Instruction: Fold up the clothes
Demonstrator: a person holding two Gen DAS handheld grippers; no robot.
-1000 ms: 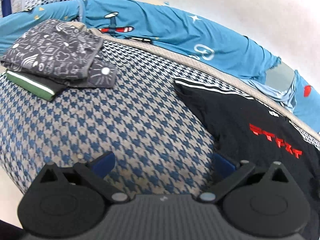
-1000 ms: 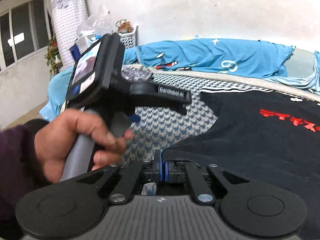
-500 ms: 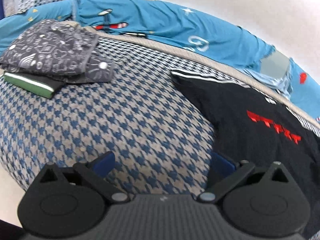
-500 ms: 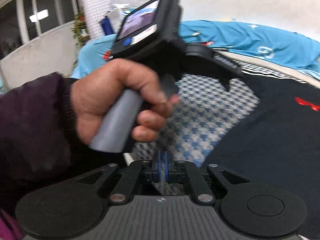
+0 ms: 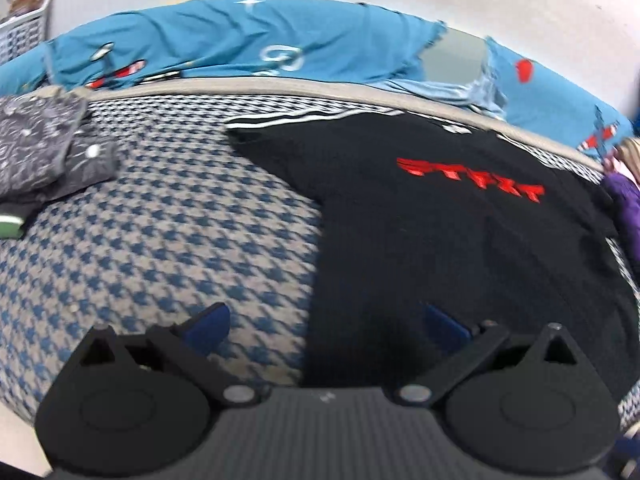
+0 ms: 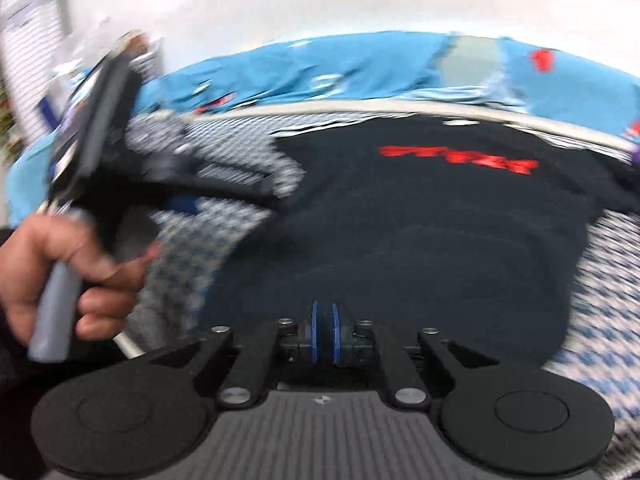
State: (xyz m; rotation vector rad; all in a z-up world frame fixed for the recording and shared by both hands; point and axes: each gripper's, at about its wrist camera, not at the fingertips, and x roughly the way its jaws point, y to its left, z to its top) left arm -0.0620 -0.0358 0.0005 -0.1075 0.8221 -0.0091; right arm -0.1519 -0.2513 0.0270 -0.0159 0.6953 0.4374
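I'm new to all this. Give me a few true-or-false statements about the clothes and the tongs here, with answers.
1. The black shirt has red lettering. True.
2. The left tongs are clamped on the shirt. False: they stand wide open, holding nothing.
3. A folded grey patterned garment lies on the houndstooth cover. True.
4. The right tongs gape wide. False: their blue pads are nearly together, with nothing visible between them.

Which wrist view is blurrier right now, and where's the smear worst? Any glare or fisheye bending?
Right wrist view: heavy motion blur, worst on the left gripper, the hand holding it and the checked cover; the black shirt print smears. Left wrist view: milder blur, red print legible, grey folded pile soft. Both: bed edge bows from fisheye, dark corners, no glare.
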